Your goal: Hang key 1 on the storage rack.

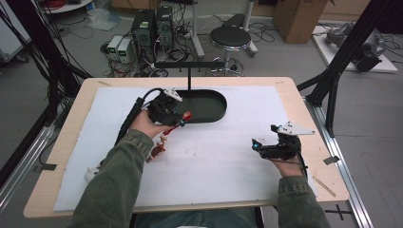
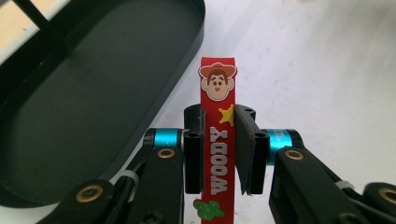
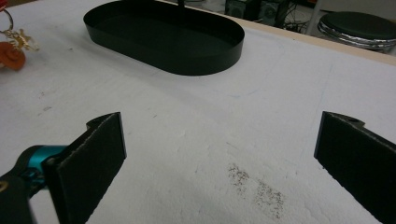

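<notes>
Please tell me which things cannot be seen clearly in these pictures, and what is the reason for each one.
- Red Woody strap: its lower end is cut off by the bottom edge of the left gripper view, between the shut left claw.
- Small charms: too small in the high view and partly behind the sleeve; cut off by the left edge in the right gripper view.
- Black tray: cut off by the left edge of the left gripper view.

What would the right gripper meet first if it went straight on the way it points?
Probably the black oval tray: the right gripper, fingers wide open, points across bare white mat toward it, though depth is uncertain.
</notes>
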Demonstrator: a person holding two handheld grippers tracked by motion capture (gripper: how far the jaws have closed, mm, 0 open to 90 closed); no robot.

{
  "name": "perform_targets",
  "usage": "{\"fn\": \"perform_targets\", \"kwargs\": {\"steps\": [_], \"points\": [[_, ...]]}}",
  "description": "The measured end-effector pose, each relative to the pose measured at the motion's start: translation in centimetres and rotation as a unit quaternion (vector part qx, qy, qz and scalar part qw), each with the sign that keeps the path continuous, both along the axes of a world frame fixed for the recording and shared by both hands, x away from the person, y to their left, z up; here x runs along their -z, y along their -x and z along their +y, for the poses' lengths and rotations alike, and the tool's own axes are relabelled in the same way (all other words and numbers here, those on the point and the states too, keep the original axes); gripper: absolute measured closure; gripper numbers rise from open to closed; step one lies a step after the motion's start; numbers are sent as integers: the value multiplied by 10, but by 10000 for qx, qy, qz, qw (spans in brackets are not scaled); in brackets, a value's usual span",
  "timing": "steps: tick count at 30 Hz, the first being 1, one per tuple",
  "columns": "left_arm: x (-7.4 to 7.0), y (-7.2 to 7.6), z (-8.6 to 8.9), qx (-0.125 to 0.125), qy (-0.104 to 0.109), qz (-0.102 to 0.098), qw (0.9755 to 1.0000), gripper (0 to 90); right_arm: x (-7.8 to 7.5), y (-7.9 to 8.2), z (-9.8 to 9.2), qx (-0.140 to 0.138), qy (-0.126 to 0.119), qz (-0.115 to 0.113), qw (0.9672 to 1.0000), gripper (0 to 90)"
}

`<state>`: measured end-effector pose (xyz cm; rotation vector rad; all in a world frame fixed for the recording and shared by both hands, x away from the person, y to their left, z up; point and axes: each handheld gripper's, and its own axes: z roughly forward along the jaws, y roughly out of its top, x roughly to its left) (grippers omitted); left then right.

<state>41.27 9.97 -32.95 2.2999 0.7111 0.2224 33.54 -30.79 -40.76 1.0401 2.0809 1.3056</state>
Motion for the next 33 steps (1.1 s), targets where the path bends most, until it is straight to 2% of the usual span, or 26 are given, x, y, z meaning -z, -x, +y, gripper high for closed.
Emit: {"fn": "perform_targets", "kwargs": {"steps": [2, 8, 12, 17, 21, 33], "points": [[-5, 1, 4, -9, -8, -26, 10000, 748, 0, -1, 0, -9, 11, -18, 10000, 13], [-15, -1, 9, 84, 199, -20, 9998, 748, 1, -1, 0, -3, 0, 43, 10000, 13], [-25, -3, 9, 120, 317, -60, 9994, 748, 0, -1, 0, -4, 8, 1, 10000, 13], [-43, -4, 10, 135, 273, -164, 9994, 747, 0, -1, -1, 13, -16, 23, 10000, 13], [-58, -6, 14, 117, 374, -234, 9990, 747, 1, -2, -2, 7, 0, -21, 10000, 13], [-83, -13, 21, 56, 526, -364, 9979, 748, 1, -2, -1, -1, 15, 11, 10000, 13]]}}
